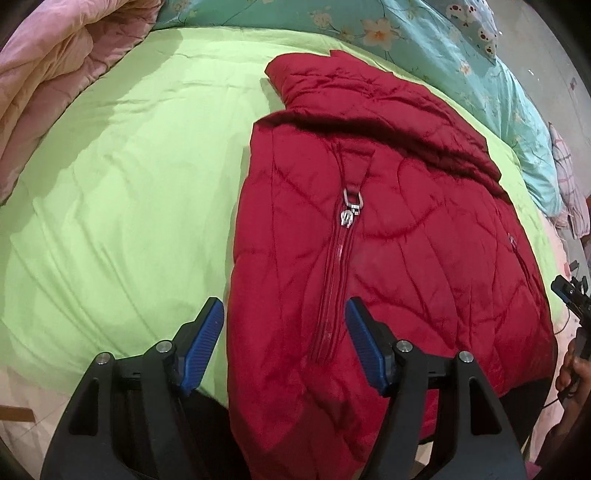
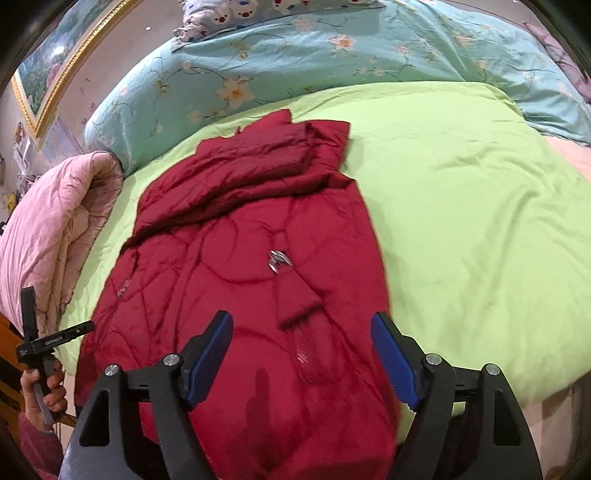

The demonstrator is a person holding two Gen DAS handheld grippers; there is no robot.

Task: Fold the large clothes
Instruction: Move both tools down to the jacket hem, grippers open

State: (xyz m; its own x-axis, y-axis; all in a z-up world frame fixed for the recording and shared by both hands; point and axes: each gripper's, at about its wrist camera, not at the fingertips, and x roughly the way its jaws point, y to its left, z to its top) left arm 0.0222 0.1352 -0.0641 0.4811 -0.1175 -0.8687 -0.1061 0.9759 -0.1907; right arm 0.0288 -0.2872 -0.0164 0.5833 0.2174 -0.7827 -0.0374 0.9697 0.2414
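Observation:
A dark red quilted jacket (image 1: 388,236) lies flat on the lime green bed cover (image 1: 129,206), zipped shut, with a silver zip pull (image 1: 350,210) on its chest. Its sleeves are folded across the top, below the collar. My left gripper (image 1: 284,328) is open and empty above the jacket's lower left edge. In the right wrist view the jacket (image 2: 236,280) lies the same way, and my right gripper (image 2: 303,343) is open and empty above its hem. The other gripper shows at each view's edge (image 1: 570,295) (image 2: 40,343).
A pink quilt (image 1: 55,74) is bunched at one side of the bed. A teal floral duvet (image 2: 295,62) and a bear-print pillow (image 2: 243,11) lie along the far side. A gold-framed picture (image 2: 55,66) hangs on the wall.

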